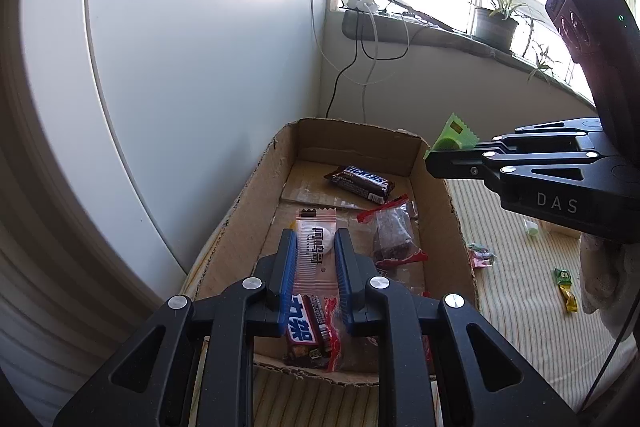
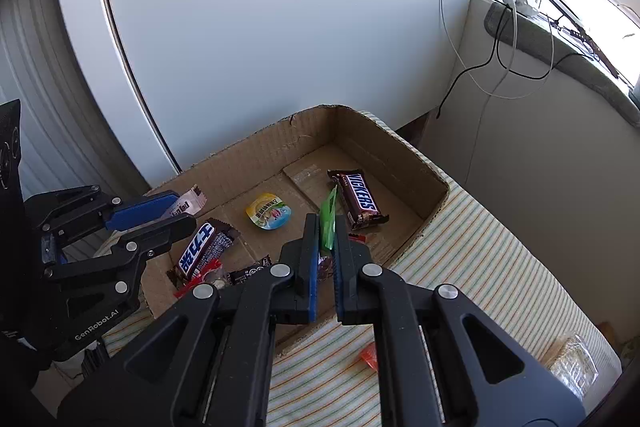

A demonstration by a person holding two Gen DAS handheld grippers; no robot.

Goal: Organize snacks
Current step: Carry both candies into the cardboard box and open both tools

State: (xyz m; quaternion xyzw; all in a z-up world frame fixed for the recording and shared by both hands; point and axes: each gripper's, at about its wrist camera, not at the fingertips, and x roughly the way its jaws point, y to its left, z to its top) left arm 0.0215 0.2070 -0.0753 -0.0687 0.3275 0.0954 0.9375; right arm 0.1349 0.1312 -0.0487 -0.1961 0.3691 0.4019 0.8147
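Left gripper (image 1: 314,247): we have it clamped on a flat white-and-pink sachet (image 1: 314,259), held over the cardboard box (image 1: 248,195).
Right gripper (image 2: 326,235): we pinch a thin green packet (image 2: 329,217) by its lower end, above the box's near wall.
Already in the box: a Snickers bar (image 2: 362,201), a blue-labelled bar (image 2: 200,247), a small round cup (image 2: 268,215), and a red-ended clear wrapper (image 1: 394,231).
Handling: we judge both sachets feather-light, limp and slick; a grip on the crimped seam or mid-body suits them, and they should flutter when let go.
Loose snacks: a few still lie on the striped cloth (image 1: 520,287) outside the box.
Hard to make out: the sachets' contents; our own fingers cover part of the box floor.
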